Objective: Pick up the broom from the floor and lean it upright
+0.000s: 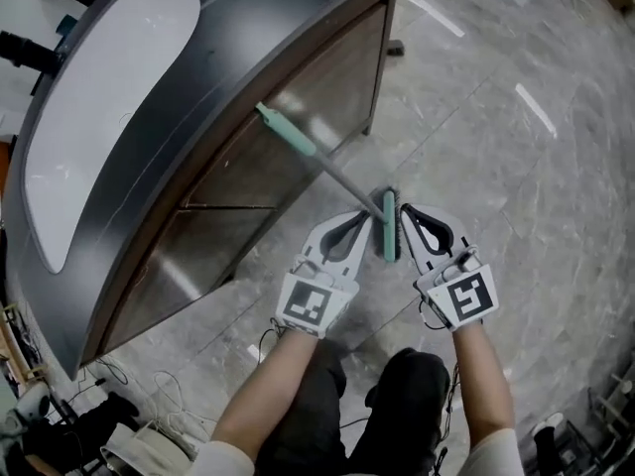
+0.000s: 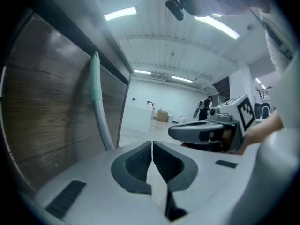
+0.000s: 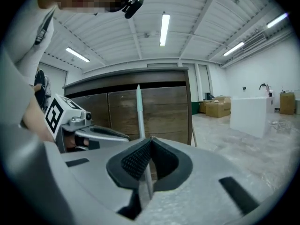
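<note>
The broom leans upright against the dark counter's wood front. Its teal grip (image 1: 288,132) rests on the panel and its teal head (image 1: 389,226) stands on the floor. My left gripper (image 1: 363,220) is just left of the head, shut and empty. My right gripper (image 1: 407,212) is just right of it, also shut and empty. In the left gripper view the shut jaws (image 2: 152,145) point past the handle (image 2: 97,95), which stands to their left. In the right gripper view the pole (image 3: 139,111) rises straight behind the shut jaws (image 3: 151,139).
The curved dark counter (image 1: 119,117) with wooden front panels (image 3: 164,109) fills the left. Grey marble floor (image 1: 516,167) spreads to the right. Cables (image 1: 129,405) lie at the lower left. Cardboard boxes (image 3: 218,108) and a white block (image 3: 253,114) stand farther off.
</note>
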A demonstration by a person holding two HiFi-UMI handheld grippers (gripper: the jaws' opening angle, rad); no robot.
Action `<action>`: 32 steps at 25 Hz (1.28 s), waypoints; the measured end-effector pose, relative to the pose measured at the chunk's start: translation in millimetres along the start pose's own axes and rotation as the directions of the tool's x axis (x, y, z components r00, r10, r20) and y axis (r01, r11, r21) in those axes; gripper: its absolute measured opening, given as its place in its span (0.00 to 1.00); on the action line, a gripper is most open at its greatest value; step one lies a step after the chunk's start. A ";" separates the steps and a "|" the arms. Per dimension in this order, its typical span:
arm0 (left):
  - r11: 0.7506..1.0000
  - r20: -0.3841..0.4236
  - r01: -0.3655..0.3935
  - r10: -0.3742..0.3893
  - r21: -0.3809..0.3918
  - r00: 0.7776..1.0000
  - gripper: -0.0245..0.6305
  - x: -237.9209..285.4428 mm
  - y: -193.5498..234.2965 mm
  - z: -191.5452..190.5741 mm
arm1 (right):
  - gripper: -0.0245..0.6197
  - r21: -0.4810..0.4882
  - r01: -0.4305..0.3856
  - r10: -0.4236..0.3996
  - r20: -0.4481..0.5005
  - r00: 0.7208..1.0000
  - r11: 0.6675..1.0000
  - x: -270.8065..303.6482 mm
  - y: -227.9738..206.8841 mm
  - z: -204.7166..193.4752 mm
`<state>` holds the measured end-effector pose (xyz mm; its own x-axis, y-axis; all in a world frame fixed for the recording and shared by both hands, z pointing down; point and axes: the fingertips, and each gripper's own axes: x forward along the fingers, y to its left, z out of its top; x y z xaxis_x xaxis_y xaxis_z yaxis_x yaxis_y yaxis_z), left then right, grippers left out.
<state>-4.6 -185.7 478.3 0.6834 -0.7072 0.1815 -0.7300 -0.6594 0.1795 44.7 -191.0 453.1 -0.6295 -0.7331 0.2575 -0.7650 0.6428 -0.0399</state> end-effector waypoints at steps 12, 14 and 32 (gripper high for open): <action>0.999 -0.115 -0.037 0.037 0.001 0.993 0.06 -82.2 -54.2 143.2 | 0.04 0.066 -0.079 0.090 -0.183 0.979 0.995 -87.0 72.7 128.5; 0.999 -0.117 -0.033 0.036 0.026 0.992 0.06 -93.0 -67.8 170.4 | 0.04 0.067 -0.078 0.089 -0.193 0.977 0.995 -101.8 74.5 153.4; 0.971 -0.114 0.107 -0.084 0.213 0.990 0.06 -223.9 -272.7 424.9 | 0.04 0.027 -0.085 0.088 -0.135 0.987 0.996 -311.9 143.9 406.3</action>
<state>38.4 44.0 -22.1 0.7386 -0.6156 0.2749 -0.6374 -0.7704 -0.0126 75.6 39.9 -25.2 -0.6700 -0.6371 0.3810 -0.7122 0.6965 -0.0876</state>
